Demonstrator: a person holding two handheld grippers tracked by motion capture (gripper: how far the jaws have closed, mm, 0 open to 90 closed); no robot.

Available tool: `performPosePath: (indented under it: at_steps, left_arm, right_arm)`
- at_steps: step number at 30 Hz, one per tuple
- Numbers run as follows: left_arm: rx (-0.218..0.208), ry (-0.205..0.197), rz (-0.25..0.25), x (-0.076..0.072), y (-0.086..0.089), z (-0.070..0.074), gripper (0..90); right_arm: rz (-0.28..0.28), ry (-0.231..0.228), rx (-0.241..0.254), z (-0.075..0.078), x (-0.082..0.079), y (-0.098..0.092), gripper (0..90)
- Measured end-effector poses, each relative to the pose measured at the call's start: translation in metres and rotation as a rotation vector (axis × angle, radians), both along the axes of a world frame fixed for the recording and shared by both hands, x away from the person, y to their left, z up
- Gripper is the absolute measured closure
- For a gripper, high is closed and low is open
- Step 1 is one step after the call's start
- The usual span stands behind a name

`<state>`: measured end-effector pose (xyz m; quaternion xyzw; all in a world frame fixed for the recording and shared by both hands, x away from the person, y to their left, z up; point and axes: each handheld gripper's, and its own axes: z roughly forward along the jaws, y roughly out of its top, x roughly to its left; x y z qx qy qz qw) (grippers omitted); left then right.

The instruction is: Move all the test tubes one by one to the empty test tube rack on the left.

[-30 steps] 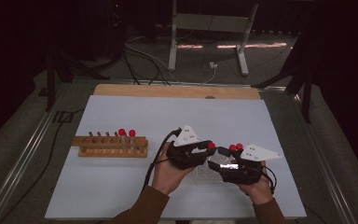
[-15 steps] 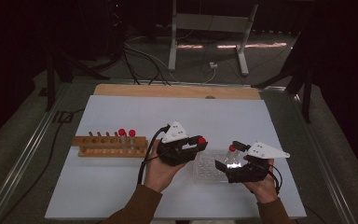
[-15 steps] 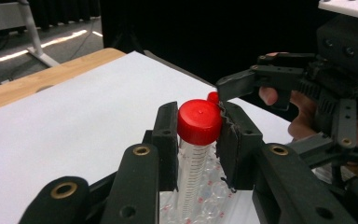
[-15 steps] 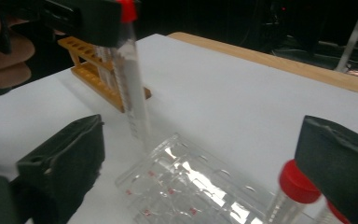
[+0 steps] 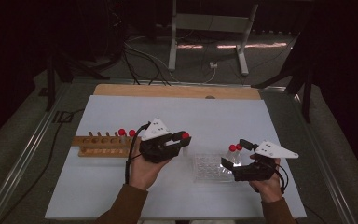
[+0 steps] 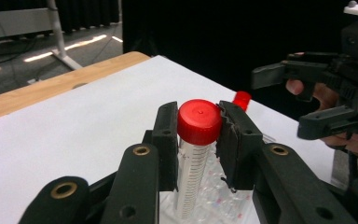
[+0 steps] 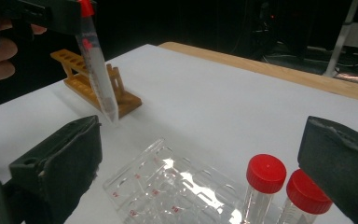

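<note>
Got a red-capped tube (image 6: 196,140) clamped in my left gripper (image 5: 167,145), right gripper (image 5: 238,161) just opened up empty, next I line it over a free hole in the wooden rack (image 5: 98,145).

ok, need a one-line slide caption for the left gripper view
Left gripper clamps a red-capped tube above the clear well plate; right gripper open nearby.

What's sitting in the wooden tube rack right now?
Two red-capped tubes stand at the right end of the wooden rack. The other holes look empty; the tubes' lower parts are hidden inside the rack.
</note>
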<state>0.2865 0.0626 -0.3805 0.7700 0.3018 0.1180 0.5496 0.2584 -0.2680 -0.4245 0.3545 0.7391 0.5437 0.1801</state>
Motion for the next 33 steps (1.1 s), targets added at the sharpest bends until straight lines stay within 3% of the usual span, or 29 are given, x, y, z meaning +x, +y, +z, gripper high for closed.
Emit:
performPosePath:
  at_steps: [33]
  left_arm:
    - [0.031,-0.015,0.144,0.0,0.083,0.003,71.1]
  right_arm:
    - [-0.014,-0.005,0.027,0.0,0.0,-0.009,0.0]
